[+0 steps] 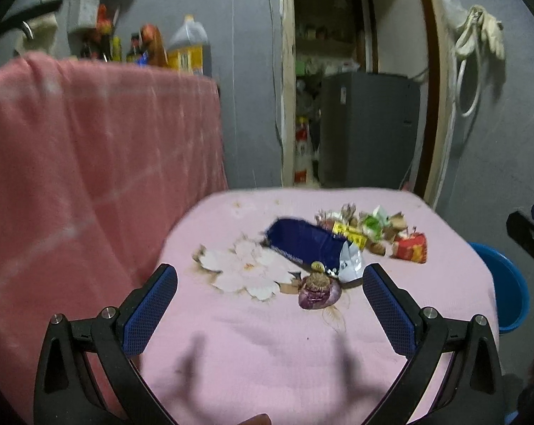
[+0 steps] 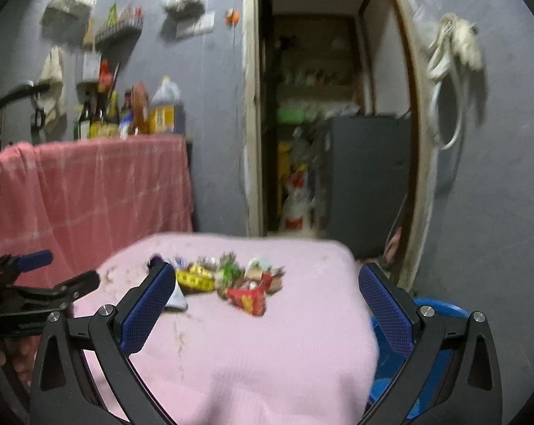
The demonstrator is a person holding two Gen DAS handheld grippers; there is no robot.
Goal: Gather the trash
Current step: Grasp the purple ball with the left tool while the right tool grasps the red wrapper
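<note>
Surface (image 1: pixel 267 354): covered by a pink cloth with a flower print.

Trash pile (image 1: pixel 373 233): loose wrappers on the surface, toward its far side. Landmark item: blue wrapper (image 1: pixel 302 239), lying flat.
- Yellow wrapper (image 1: pixel 352 233): touching the blue wrapper's far right end.
- Red wrapper (image 1: pixel 410 248): right of the blue wrapper, at the pile's edge.
- Green wrapper (image 1: pixel 371 225): behind the yellow one.
- Onion (image 1: pixel 316 292): just in front of the blue wrapper, nearest the left tongs.

Left tongs (image 1: pixel 268 281): wide open, holding nothing, above the surface just short of the onion.

Right tongs (image 2: pixel 267 283): wide open, holding nothing, in front of the pile.

Blue bucket (image 1: pixel 507 283): beside the surface, well right of the blue wrapper.

Pink towel (image 1: pixel 90 159): draped left of the surface.
</note>
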